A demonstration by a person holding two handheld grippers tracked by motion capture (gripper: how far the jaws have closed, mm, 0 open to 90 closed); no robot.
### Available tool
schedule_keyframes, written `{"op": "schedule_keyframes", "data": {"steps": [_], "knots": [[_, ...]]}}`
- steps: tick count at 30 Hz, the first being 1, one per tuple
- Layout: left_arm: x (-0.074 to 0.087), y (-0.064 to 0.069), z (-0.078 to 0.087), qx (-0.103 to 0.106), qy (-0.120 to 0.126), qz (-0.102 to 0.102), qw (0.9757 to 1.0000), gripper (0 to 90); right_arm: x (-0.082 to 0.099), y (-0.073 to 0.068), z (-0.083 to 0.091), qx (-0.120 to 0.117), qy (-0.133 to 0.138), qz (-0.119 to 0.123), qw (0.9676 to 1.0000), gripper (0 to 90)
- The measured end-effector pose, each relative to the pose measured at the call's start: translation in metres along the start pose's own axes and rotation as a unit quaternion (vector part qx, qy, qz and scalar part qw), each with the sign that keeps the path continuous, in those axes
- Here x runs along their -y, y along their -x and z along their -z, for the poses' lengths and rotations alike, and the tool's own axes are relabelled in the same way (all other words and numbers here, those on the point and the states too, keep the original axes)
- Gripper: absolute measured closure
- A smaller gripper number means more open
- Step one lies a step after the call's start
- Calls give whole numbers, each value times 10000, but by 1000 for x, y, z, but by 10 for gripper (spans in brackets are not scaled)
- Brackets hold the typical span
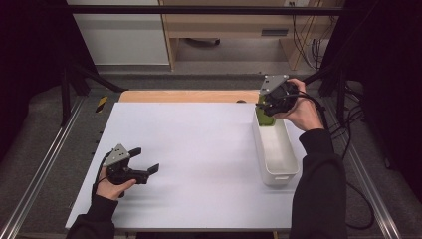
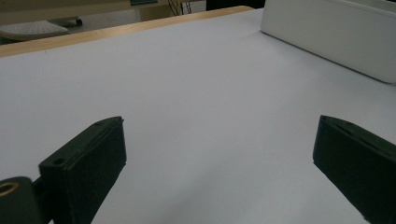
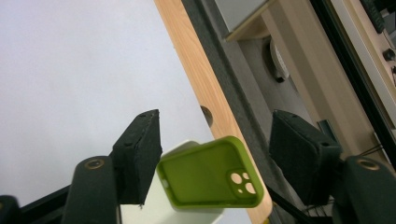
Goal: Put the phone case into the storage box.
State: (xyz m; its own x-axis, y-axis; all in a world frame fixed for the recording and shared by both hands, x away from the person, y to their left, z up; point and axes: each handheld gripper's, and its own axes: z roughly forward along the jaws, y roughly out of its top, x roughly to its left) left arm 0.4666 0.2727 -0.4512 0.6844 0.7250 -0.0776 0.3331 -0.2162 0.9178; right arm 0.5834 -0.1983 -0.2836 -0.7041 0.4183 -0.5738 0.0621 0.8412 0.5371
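A lime-green phone case with its camera cut-outs showing lies tilted over the far end of a long white bin. My right gripper hangs above it, jaws apart and neither pad pressing on it. In the high view the right gripper is over the bin's far end, with the case standing just under it. My left gripper rests low over the white table near its front left, open with nothing between its jaws.
The white bin runs along the table's right side. A wooden strip borders the far edge of the white tabletop. Metal rails flank the table, and cables hang at the right.
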Motion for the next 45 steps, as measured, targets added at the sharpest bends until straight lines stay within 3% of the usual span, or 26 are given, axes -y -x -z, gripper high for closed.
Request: {"op": "schedule_keyframes", "data": {"steps": [6, 11, 13, 16, 21, 24, 26, 34, 39, 43, 45], "knots": [[-1, 1, 0, 26, 28, -19, 10000, 23, 2, -13, 13, -33, 395, -361, 9986, 276], [0, 1, 0, 53, 43, -8, 10000, 21, 0, -24, 24, 4, 723, -906, 9933, 194], [0, 1, 0, 63, 41, -17, 10000, 20, -1, -28, 29, 14, 896, -1139, 9894, 154], [0, 2, 0, 77, 45, -30, 10000, 20, -1, -35, 36, 5, 1213, -1546, 9805, 100], [-2, 3, 1, 117, 104, -48, 9999, 20, 1, -48, 45, 24, 1423, -1972, 9700, 41], [-2, 4, 2, 140, 129, -63, 9998, 20, 6, -55, 49, -13, 1614, -2212, 9618, 35], [-3, 4, 2, 147, 133, -71, 9998, 20, 11, -60, 51, 59, 1662, -2314, 9586, 35], [-3, 5, 2, 188, 147, -72, 9997, 15, 39, -85, 55, -43, 1867, -2769, 9426, 22], [-4, 7, 1, 231, 151, -87, 9996, 13, 58, -99, 54, -118, 1909, -2914, 9373, 9], [-4, 7, 2, 242, 166, -90, 9995, 11, 74, -110, 54, -293, 2071, -3136, 9262, 6], [-4, 7, 2, 249, 175, -79, 9995, 11, 82, -115, 54, -314, 2096, -3152, 9251, 6]]}}
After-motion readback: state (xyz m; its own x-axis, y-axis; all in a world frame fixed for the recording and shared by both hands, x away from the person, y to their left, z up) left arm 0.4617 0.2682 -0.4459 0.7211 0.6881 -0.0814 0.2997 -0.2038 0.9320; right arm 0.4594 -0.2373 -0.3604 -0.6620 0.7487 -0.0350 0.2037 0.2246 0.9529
